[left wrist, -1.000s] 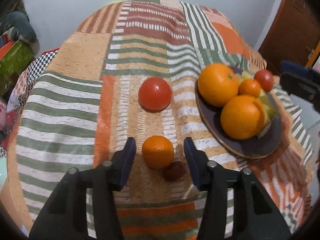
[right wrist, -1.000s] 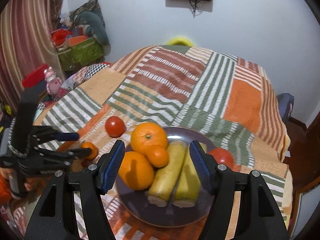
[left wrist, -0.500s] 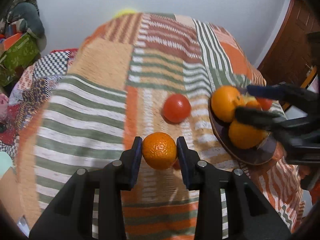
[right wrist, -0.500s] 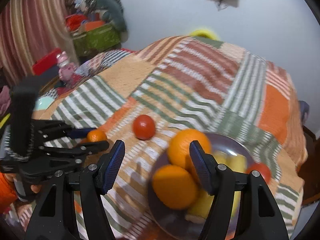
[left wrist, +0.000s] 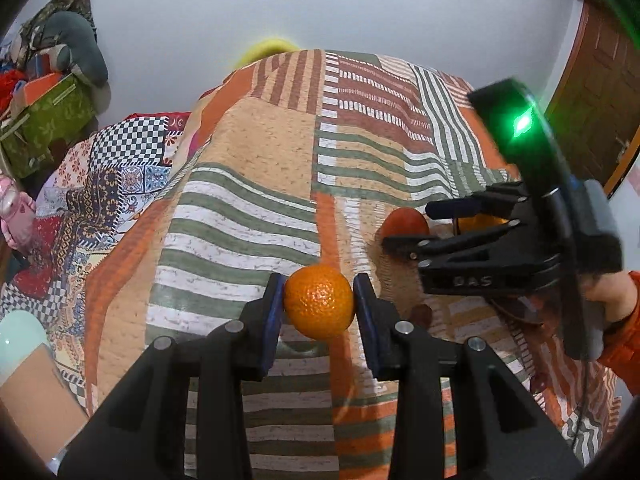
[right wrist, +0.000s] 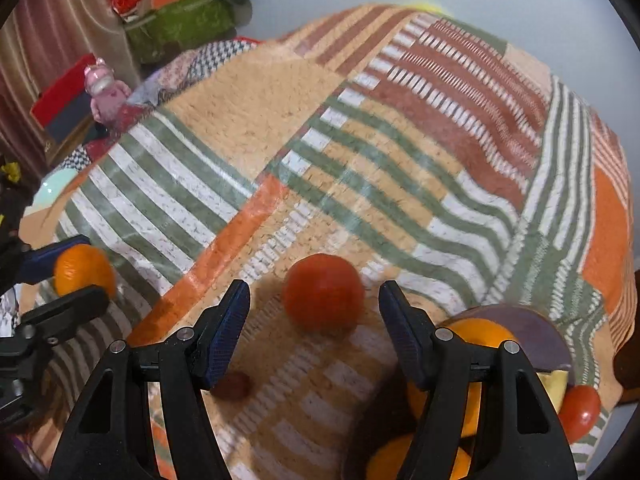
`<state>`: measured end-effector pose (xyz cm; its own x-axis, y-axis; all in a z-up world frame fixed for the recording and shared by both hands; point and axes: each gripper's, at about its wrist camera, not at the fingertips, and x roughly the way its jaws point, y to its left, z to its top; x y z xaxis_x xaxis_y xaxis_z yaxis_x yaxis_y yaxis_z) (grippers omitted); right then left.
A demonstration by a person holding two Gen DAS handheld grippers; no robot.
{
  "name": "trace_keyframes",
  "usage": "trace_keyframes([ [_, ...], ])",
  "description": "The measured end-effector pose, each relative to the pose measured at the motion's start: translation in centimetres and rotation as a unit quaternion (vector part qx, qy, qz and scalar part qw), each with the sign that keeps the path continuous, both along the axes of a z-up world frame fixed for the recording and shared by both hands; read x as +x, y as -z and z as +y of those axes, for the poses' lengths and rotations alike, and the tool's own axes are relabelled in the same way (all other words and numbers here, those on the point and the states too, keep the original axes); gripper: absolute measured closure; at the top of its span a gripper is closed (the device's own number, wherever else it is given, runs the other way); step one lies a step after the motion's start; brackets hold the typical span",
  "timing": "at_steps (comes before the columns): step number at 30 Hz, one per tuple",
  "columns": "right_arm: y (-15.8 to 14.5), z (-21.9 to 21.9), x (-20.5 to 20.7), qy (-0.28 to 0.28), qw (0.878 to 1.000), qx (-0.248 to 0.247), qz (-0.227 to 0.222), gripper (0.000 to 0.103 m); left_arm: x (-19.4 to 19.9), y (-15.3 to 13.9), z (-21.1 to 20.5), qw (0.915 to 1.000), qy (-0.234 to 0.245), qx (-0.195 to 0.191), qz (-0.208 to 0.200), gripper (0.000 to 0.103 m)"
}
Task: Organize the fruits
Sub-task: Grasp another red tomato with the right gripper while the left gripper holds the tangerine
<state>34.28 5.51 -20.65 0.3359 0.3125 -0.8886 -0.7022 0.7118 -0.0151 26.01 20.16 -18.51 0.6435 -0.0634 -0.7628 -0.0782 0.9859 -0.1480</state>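
We read the step in hand as pick-and-gather: loose fruit on the striped cloth (right wrist: 248, 128) goes to the plate (right wrist: 540, 324) at the right.

Left tool (left wrist: 319, 300) — pinching the small orange (left wrist: 319, 307) between its blue pads, one pad on each flank. The shadow on the cloth under the fruit suggests it hangs clear of the surface, not resting on it. From the right wrist view the same orange (right wrist: 83, 269) sits at far left, well apart from the plate.

Right tool (right wrist: 314, 316) — spread wide, nothing between the pads. The red tomato (right wrist: 323, 293) lies on the cloth just ahead of and between the fingers, untouched, near the plate's left edge. The plate already carries large oranges (right wrist: 476, 336) and a second small tomato (right wrist: 580, 412); the tool's right finger hides much of its load.

A small dark fruit (right wrist: 234, 386) lies on the cloth beside the right tool's left finger — blurred, possibly a date or plum; we cannot tell.

Next move, our judgement:
- Left: carry the small orange right, over the plate rim, and find a gap among the oranges before opening, so it does not roll off the pile.
- Right: advance until the tomato's widest part sits between the pads, then close gently — soft skin.
- The two tools are close together; stagger them
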Motion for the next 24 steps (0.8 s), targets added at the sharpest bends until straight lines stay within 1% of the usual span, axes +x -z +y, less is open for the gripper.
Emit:
trace_keyframes([
  [2,0.6,0.6,-0.2,-0.006,1.000,-0.020,-0.002,0.042,0.1,0.3,0.2,1.0000,-0.002,-0.005,0.001,0.068],
  [4,1.2,1.1,-0.4,-0.006,0.999,-0.045,-0.015,0.045,0.2,0.6,0.3,0.9999,-0.003,-0.010,0.003,0.068],
  [6,1.5,1.6,-0.4,-0.003,0.998,-0.060,-0.020,0.045,0.2,0.9,0.3,0.9999,-0.002,-0.012,0.005,0.068],
  [7,1.7,1.8,-0.3,-0.003,0.998,-0.065,-0.018,0.046,0.3,0.9,0.4,0.9999,-0.002,-0.012,0.005,0.068],
  [8,1.9,2.0,-0.3,-0.003,0.997,-0.070,-0.015,0.053,0.3,0.9,0.4,0.9999,-0.003,-0.011,0.005,0.068],
  [10,2.1,2.1,-0.4,0.000,0.997,-0.078,-0.024,0.058,0.2,0.8,0.3,0.9999,-0.004,-0.012,0.003,0.068],
  [15,1.4,1.1,-0.7,-0.003,0.999,-0.051,-0.018,0.059,0.1,-0.1,-0.3,1.0000,-0.002,-0.006,0.001,0.068],
  [19,-0.9,-1.9,-1.8,-0.004,0.999,-0.025,-0.035,0.059,-0.1,-1.3,-1.5,1.0000,0.005,0.002,-0.004,0.068],
  [24,-4.9,-7.1,-3.5,0.014,0.998,0.025,-0.057,0.059,-0.2,-3.5,-4.4,0.9996,0.022,0.006,-0.018,0.068],
])
